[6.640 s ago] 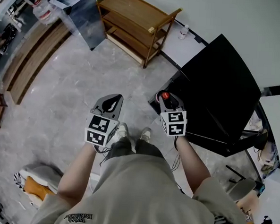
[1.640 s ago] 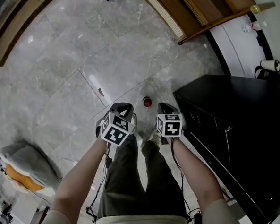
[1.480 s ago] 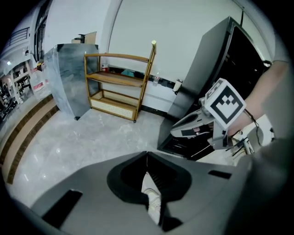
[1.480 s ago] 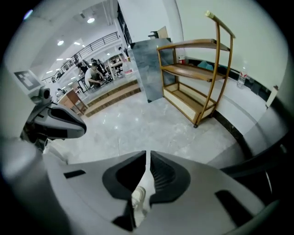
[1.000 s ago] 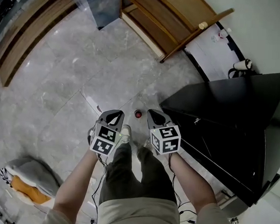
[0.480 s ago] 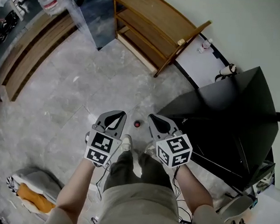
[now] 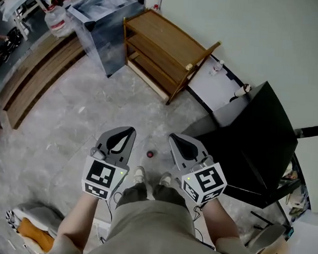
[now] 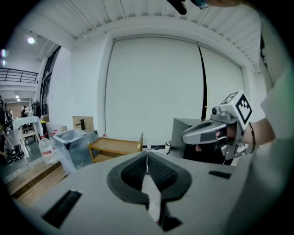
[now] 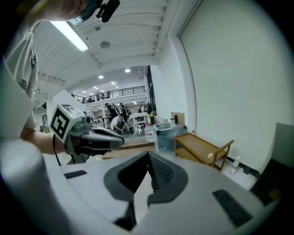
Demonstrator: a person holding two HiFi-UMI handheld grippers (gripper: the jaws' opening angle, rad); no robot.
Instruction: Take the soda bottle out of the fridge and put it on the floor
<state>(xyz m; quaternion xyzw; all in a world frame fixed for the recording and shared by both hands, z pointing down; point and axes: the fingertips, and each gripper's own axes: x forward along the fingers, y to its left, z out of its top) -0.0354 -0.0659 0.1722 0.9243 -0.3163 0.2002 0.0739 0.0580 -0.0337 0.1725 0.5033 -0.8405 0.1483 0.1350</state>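
The soda bottle shows from above as a small red cap; it stands on the grey floor just ahead of the person's shoes, between the two grippers and below them. My left gripper is held to its left, shut and empty. To the bottle's right, my right gripper is also shut with nothing in its jaws. The black fridge stands at the right, its door closed. Each gripper view shows the other gripper level beside it.
A wooden shelf unit stands against the far wall, with a clear plastic box and a water jug to its left. A small bottle sits on the white mat behind the fridge. A bag lies at the lower left.
The head camera has pulled up and back, so more of the room shows. Both grippers have risen away from the bottle, which stays on the floor.
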